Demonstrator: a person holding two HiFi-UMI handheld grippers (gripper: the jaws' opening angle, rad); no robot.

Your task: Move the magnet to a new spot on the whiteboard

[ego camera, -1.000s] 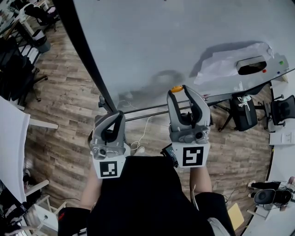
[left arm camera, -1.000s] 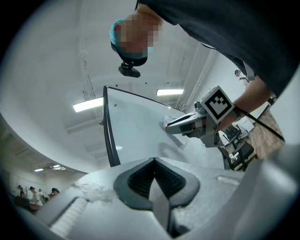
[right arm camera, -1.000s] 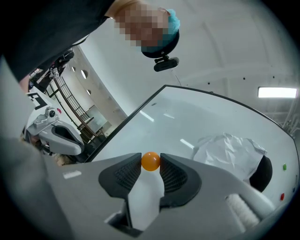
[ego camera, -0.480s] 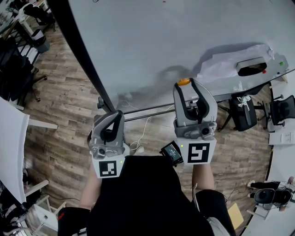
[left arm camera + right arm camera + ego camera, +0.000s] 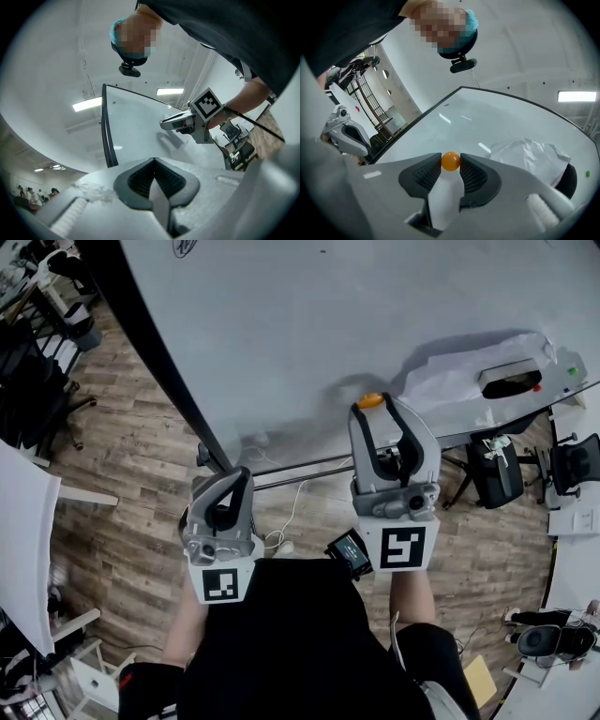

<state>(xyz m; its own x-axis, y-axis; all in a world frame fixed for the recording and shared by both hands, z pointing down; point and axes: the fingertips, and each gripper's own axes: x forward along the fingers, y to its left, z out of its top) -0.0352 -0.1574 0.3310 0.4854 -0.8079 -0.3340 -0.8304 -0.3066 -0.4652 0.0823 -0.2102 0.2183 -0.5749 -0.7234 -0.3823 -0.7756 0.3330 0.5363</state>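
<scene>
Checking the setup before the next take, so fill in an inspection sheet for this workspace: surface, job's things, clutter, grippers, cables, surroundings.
Surface: whiteboard, mostly bare, with a small scribble near its top edge.
Job's things: orange magnet, pinched in front of the board; whether it touches the board cannot be told.
Clutter: crumpled white sheet on the board's right part, with a dark thing at its edge.
Grippers: right gripper shut on the magnet; left gripper shut, empty, short of the board.
Cables: white cable on the wooden floor below the board.
Surroundings: office chairs at both sides.
</scene>
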